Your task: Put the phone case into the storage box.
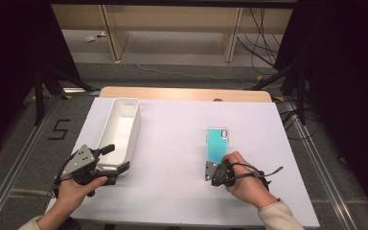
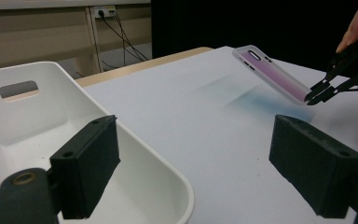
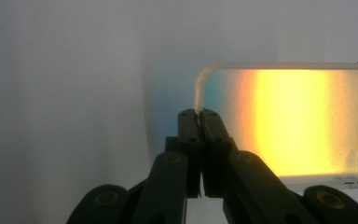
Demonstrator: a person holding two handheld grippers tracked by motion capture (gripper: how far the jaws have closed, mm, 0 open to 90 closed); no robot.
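The right tongs are clenched on the near edge of a phone case; in the right gripper view the two black tips meet with only the thin rim of the case pinched between them. In the left gripper view the case hangs tilted, its far end raised off the white tabletop and its held end lowest, with a soft bluish blur on the surface beneath it. Its colour is hard to pin down: teal from above, purplish from the side, yellow and orange up close; the camera cut-out is cropped at the right gripper view's edge. The hand covers much of the right tongs from above.

The left tongs are released, pads wide apart, grasping nothing; they straddle the near end wall of a white bin, one pad inside it, the other outside over the tabletop. Whether either pad touches the wall cannot be told; the bin's near part is cut off in the left gripper view.
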